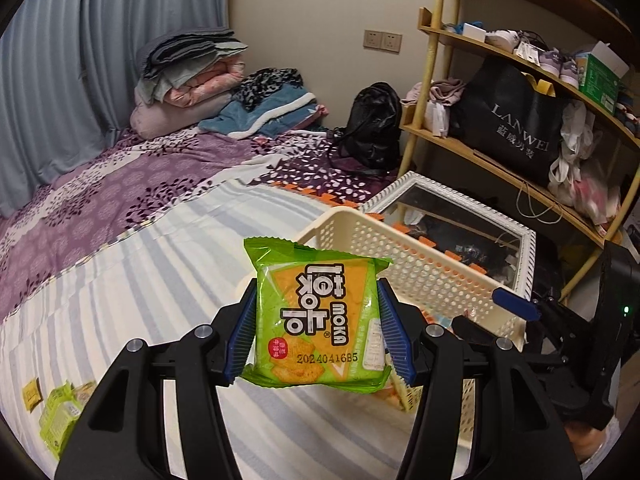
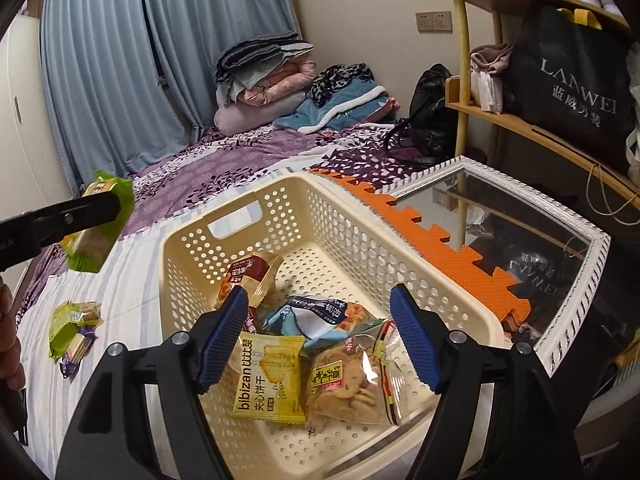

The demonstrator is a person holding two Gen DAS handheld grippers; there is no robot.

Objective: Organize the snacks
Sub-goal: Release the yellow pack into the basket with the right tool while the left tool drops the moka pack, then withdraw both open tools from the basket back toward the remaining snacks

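Note:
My left gripper (image 1: 316,320) is shut on a green cracker packet (image 1: 320,312) and holds it in the air above the bed, just left of the cream perforated basket (image 1: 404,268). In the right wrist view the same packet (image 2: 100,224) hangs at the left, clear of the basket (image 2: 340,216). My right gripper (image 2: 320,336) is open and empty, above the basket's near side. Inside lie several snack packets, among them a yellow bibizan packet (image 2: 268,384), a clear biscuit bag (image 2: 352,384) and a blue packet (image 2: 316,316).
Loose packets lie on the striped sheet at the left (image 2: 72,332), also in the left wrist view (image 1: 60,412). A white-framed mirror (image 2: 520,224) and orange foam mat (image 2: 432,232) lie right of the basket. Folded bedding (image 2: 272,80), a black bag (image 2: 432,112) and wooden shelves (image 2: 520,120) stand behind.

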